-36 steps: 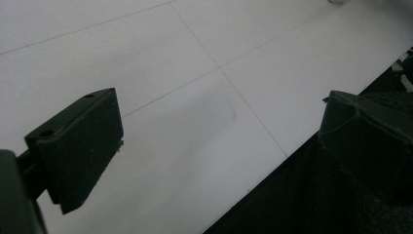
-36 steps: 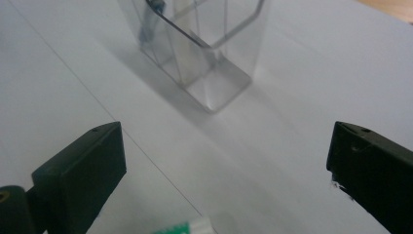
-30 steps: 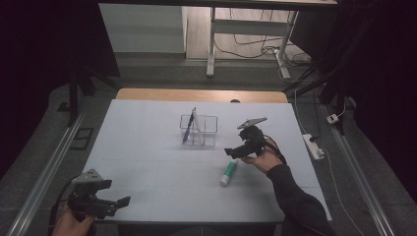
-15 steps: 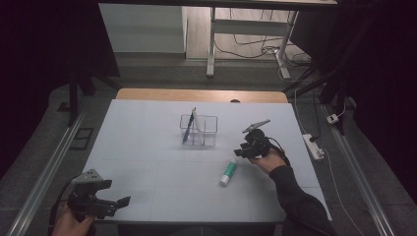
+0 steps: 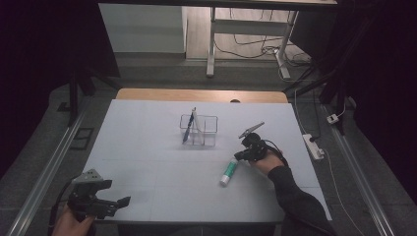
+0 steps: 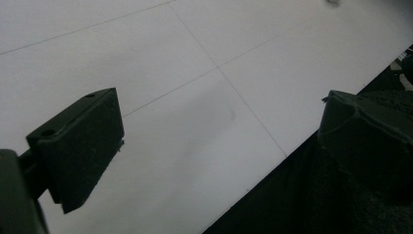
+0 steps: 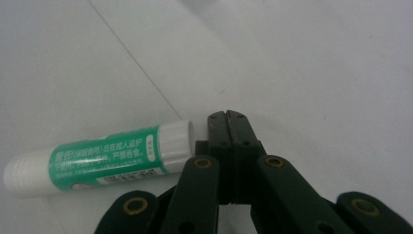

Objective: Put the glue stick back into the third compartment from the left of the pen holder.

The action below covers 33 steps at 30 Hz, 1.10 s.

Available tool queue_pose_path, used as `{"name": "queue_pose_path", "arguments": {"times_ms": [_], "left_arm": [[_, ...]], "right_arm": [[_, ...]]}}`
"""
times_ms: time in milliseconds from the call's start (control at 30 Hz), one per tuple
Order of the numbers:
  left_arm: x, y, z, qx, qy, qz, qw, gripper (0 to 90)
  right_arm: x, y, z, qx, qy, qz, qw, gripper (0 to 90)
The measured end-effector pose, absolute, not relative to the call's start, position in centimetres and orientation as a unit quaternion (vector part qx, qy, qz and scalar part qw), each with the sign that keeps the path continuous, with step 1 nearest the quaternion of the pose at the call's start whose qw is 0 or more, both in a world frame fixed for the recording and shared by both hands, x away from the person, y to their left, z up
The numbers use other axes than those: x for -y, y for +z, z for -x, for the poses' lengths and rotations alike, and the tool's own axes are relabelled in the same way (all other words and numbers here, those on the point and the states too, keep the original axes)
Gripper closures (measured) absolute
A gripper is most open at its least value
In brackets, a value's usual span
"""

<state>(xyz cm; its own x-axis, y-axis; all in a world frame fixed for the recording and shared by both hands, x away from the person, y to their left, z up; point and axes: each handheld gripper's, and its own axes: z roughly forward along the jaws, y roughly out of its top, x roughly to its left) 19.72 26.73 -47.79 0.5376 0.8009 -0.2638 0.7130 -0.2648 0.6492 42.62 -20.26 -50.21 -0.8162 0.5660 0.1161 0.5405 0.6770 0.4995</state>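
White tabletop [image 5: 147, 147] under dim light, and your right gripper [image 5: 239, 155] is down at the far end of the green glue stick [image 5: 228, 171]. Its jaws have just been closing and now meet with nothing between them: the tube lies just beside the tips, missed. It still rests flat, right of centre, near the clear holder [image 5: 199, 130] with its pen [image 5: 189, 126]. Your left gripper [image 5: 114, 202] waits wide apart at the near left edge.
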Motion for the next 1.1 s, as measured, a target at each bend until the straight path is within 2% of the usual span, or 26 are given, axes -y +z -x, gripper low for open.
{"name": "queue_pose_path", "arguments": {"times_ms": [667, 933, 1100], "left_arm": [[-26.7, -47.8, -19.7, -0.477, 0.059, -0.793, 0.374, 3.1], [-26.7, -47.8, -19.7, -0.477, 0.060, -0.794, 0.372, 3.2], [-26.7, -47.8, -19.7, -0.477, 0.059, -0.794, 0.372, 3.2]], "right_arm": [[20.6, -50.3, -41.4, -0.924, 0.244, -0.296, 0.006, 90.0], [20.3, -50.2, -41.6, -0.928, 0.248, -0.277, 0.030, 90.0], [19.9, -50.4, -41.7, -0.935, 0.243, -0.258, 0.024, 90.0]]}}
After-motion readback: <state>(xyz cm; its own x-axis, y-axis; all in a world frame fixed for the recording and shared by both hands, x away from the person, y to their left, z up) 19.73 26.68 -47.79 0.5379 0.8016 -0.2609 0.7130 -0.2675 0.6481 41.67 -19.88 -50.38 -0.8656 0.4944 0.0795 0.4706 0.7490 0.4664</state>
